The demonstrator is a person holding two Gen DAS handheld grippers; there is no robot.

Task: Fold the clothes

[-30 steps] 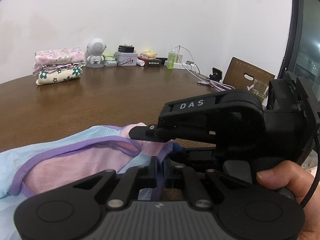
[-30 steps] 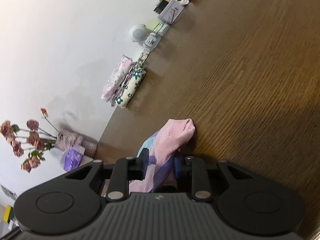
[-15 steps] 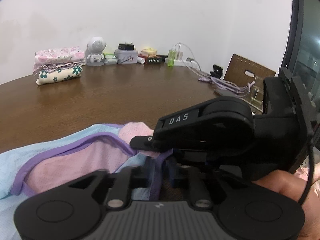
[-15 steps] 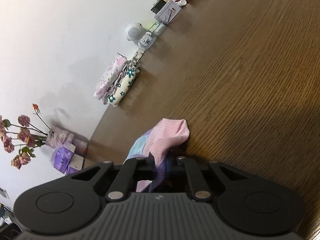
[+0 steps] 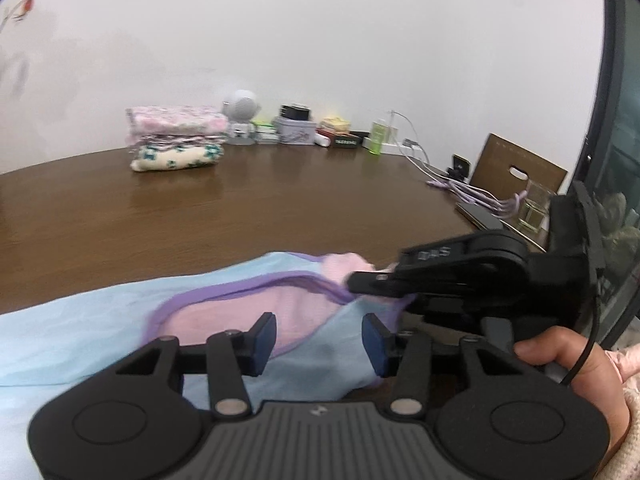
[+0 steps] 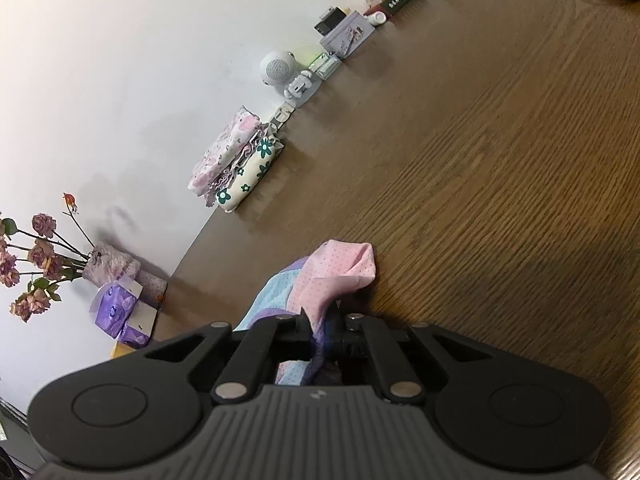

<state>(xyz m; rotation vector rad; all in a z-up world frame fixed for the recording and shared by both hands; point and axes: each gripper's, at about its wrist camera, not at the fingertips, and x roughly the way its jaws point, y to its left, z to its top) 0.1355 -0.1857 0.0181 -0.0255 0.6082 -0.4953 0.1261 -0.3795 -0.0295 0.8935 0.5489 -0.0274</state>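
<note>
Currently mid-handoff on the garment point(image 5: 100, 320), a light-blue and pink top with purple trim lying on the counter point(image 5: 240, 208), well in front of the folded stack point(image 5: 176, 140) by the wall. Right gripper point(image 6: 326, 336) has its fingers clamped tight on the pink corner of the cloth. Left gripper point(image 5: 316, 340) is opening, fingers point(image 5: 262, 340) roughly half spread; fabric lies between them but the pads aren't pressing on it, so it reads as released. Judging by that, the left is letting go to regrip. Next move probably calls for the left to find another edge, away from the right gripper, so the two can pull the fabric flat before folding.
</note>
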